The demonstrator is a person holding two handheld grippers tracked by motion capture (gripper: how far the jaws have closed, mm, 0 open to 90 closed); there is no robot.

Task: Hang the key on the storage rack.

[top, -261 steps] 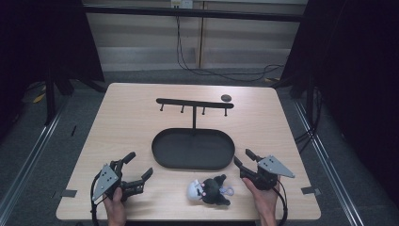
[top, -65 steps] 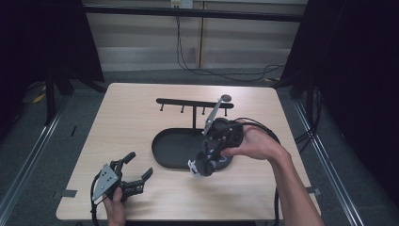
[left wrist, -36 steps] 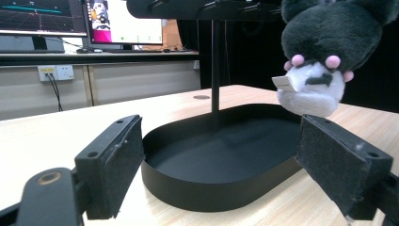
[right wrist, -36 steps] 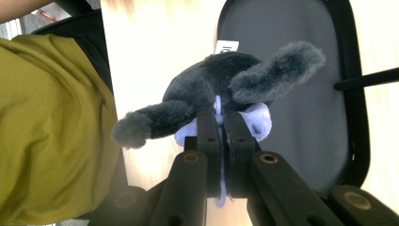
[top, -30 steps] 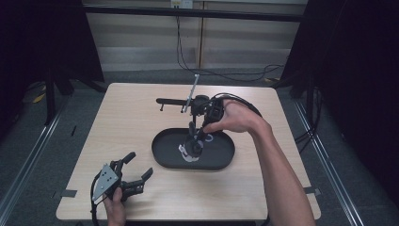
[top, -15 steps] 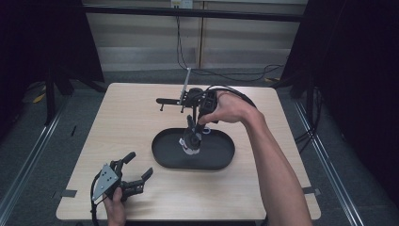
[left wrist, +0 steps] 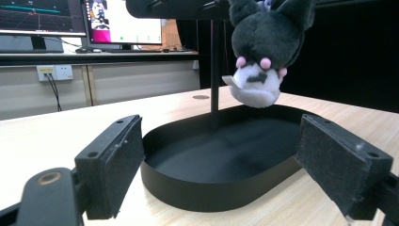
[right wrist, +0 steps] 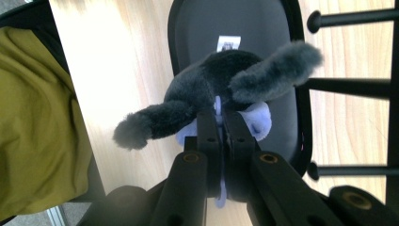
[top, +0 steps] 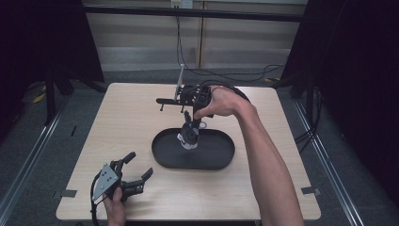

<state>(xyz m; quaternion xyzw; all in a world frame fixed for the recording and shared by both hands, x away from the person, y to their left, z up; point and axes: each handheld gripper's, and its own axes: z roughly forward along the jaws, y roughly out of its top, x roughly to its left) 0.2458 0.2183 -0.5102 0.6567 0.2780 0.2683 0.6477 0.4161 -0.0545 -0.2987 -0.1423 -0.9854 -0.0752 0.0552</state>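
Jaws of my right gripper (top: 196,109) were clamped tight on the lilac loop of a small dark grey plush toy with a white face and pink dots (top: 189,134), which hung head-down straight below them over the black oval metal tray (top: 207,160), beside the black T-shaped hanging rack (top: 170,101). My right hand was nearer. My left gripper (top: 136,173) rested open and empty near the table's front edge. The toy's white tag (right wrist: 228,43) was unreadable.

Grey floor (top: 37,141), beige wall cabinets (top: 141,37), monitors (left wrist: 117,21)
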